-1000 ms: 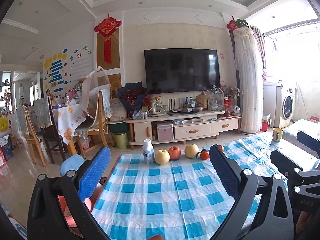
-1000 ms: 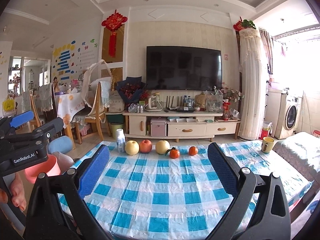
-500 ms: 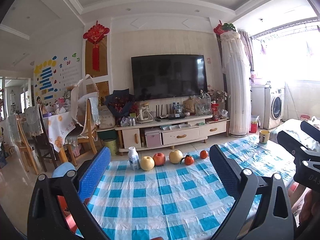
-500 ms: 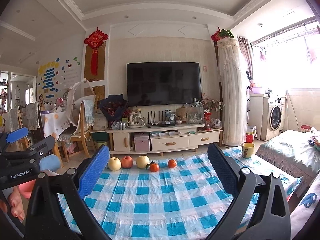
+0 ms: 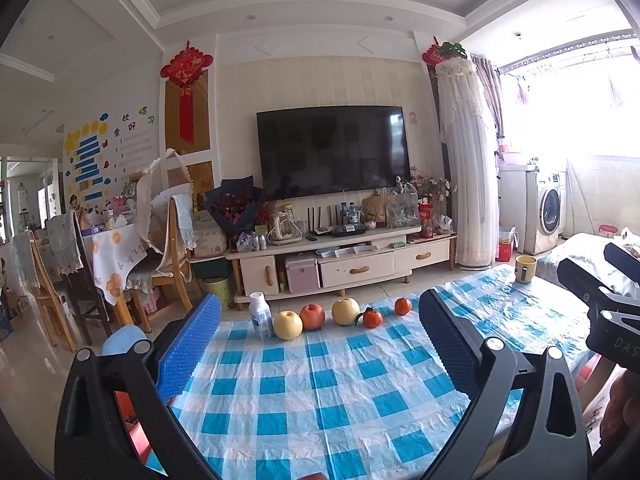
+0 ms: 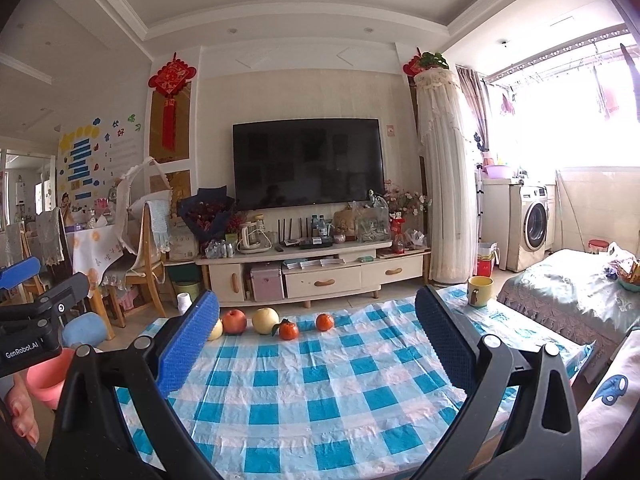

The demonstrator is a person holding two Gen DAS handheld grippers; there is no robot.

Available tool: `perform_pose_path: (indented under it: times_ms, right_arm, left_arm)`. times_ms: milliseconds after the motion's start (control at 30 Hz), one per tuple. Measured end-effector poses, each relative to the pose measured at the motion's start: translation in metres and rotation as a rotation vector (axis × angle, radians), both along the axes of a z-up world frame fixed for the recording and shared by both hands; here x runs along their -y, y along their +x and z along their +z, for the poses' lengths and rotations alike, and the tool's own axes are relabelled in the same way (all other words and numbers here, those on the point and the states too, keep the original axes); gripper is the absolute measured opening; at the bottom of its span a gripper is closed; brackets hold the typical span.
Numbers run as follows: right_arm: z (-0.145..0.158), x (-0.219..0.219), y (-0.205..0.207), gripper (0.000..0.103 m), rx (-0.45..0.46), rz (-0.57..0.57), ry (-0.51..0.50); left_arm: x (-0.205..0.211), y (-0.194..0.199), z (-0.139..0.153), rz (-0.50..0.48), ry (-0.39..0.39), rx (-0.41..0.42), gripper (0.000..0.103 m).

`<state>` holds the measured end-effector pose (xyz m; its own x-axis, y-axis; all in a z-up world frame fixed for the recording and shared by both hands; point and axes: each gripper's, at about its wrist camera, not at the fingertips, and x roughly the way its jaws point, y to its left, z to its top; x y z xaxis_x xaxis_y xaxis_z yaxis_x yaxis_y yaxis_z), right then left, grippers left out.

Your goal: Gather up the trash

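A white plastic bottle (image 5: 259, 316) stands upright at the far edge of the table with the blue-and-white checked cloth (image 5: 320, 392). Beside it runs a row of fruit: a yellow pear (image 5: 288, 325), a red apple (image 5: 312, 316), a second pear (image 5: 345, 311) and two tangerines (image 5: 373, 318). My left gripper (image 5: 320, 308) hovers open over the near part of the table, with nothing between its fingers. My right gripper (image 6: 316, 300) is also open and empty, well short of the fruit (image 6: 265, 320). Its left finger (image 6: 188, 340) hides part of the row's left end.
A yellow mug (image 6: 480, 291) stands at the table's far right corner. A pink bucket (image 6: 48, 376) sits on the floor left of the table, and a green bin (image 5: 216, 288) stands by the TV cabinet (image 5: 344, 260). Chairs (image 5: 168, 264) crowd the left; a covered bed or sofa (image 6: 568, 292) lies right.
Both grippers have drifted rightward, so the fruit row sits further left in each view. Both stay open and empty.
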<state>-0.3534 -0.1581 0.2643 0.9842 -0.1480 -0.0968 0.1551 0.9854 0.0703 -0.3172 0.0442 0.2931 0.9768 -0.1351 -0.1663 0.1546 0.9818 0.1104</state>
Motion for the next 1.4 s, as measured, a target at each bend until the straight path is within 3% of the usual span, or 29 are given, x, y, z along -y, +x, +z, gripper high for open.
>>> perform_pose_path:
  times_ms: [433, 967, 1133, 1400]
  right_arm:
    - [-0.011, -0.004, 0.024, 0.099, -0.045, 0.007, -0.014]
    - [-0.038, -0.002, 0.077, 0.099, -0.124, 0.028, -0.014]
    - [-0.056, -0.007, 0.112, 0.099, -0.175, 0.066, -0.007]
    - [-0.115, -0.004, 0.218, 0.099, -0.375, 0.139, 0.067]
  left_arm:
    - [-0.004, 0.02, -0.026, 0.014, -0.002, -0.035, 0.098]
    - [-0.011, 0.081, -0.055, 0.041, -0.003, -0.146, 0.098]
    - [-0.018, 0.112, -0.078, 0.038, -0.044, -0.211, 0.098]
    - [-0.015, 0.202, -0.164, 0.122, -0.039, -0.441, 0.098]
